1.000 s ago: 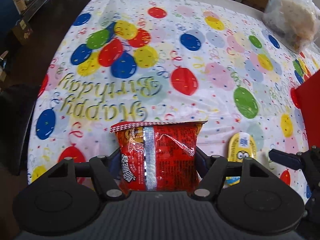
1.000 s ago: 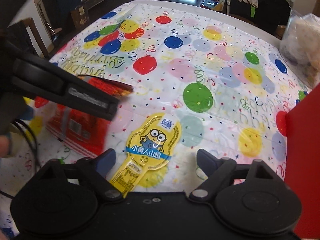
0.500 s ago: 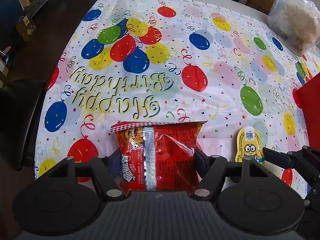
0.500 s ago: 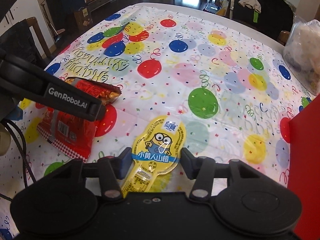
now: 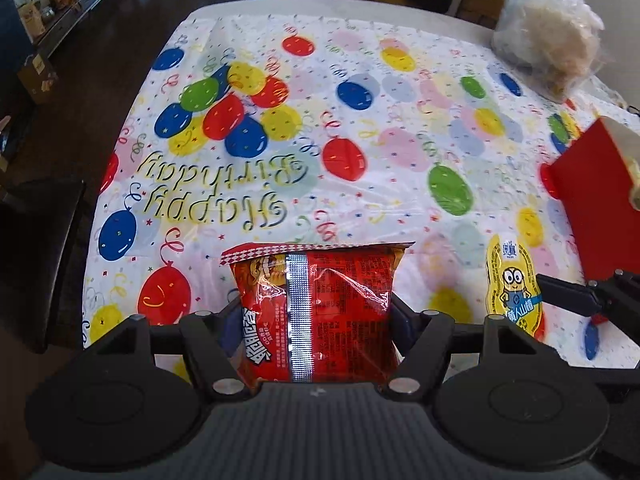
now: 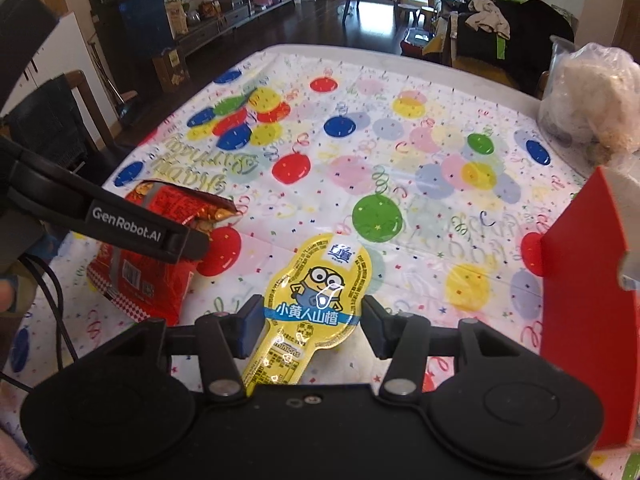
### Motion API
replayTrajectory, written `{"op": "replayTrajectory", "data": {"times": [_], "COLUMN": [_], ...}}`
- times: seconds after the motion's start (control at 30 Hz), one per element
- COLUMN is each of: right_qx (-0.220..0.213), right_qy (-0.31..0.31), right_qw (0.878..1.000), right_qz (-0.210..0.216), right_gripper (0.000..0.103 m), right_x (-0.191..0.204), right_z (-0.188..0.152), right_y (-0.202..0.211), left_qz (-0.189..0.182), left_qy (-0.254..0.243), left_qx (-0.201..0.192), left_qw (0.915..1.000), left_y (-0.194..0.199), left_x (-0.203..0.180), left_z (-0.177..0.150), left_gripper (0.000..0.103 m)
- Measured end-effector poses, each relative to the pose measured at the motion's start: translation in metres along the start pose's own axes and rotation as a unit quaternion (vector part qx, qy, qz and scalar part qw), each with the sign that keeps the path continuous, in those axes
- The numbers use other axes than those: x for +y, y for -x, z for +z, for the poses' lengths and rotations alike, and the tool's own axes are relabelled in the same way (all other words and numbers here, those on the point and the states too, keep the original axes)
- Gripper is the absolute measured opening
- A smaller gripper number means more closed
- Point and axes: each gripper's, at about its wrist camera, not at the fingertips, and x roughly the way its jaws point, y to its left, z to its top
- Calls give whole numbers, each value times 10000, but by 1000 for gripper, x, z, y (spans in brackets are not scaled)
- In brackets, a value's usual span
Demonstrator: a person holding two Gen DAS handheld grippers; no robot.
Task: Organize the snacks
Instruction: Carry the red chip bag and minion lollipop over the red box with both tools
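Left gripper (image 5: pixel 316 320): We see its two fingers squeeze the red snack bag (image 5: pixel 320 312) from both sides, at 6 o'clock in the left view. The bag sticks up between them, with its zigzag top edge toward 12 o'clock.

Right gripper (image 6: pixel 312 320): Its jaws have just been closing. Now they pinch the yellow cartoon snack pack (image 6: pixel 316 300) at its blue band. The pack's thin end points to 6 o'clock and its round end to 12.

Side by side: In the right view, we see the left gripper's black arm at 9 o'clock, crossing in front of the red bag. In the left view, the yellow pack is at 3 o'clock with a black finger touching it.

Red box (image 6: pixel 588 312): It stands at 3 o'clock in the right view, close to the yellow pack. Its tall red wall hides the table behind it.

Tablecloth (image 5: pixel 360 208): It has balloons and "Happy Birthday" words on it. The middle is bare from 10 to 1 o'clock.

Clear plastic bag (image 5: pixel 548 40): It holds something pale and sits far off at 1 o'clock, near the table's far edge.

Beyond the table: We see a dark chair (image 6: pixel 52 128) at 9 o'clock, then a dark floor and shelves at 11 o'clock.
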Motion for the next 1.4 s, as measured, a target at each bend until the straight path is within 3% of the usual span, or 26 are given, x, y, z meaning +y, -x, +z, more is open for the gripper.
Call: {"op": "replayTrajectory", "data": {"times": [0.6, 1.03, 1.4], "right_qx": [-655, -966, -997], "right_qy": [-109, -206, -444], "right_qw": [9977, 9940, 9910], "right_qz": [-155, -479, -770], "right_gripper": [51, 51, 51], "right_x": [-54, -139, -217], "right_z": [1, -11, -29], "right_y": [92, 132, 147], "left_qz": [-431, -586, -630], "left_qy": [-505, -882, -1167], "left_qx": [-518, -777, -770], "left_qw": [9964, 9913, 9882], "left_y": [67, 84, 76], "left_x": [-83, -181, -264], "left_z": [10, 30, 45], "left_gripper": [70, 70, 70]}}
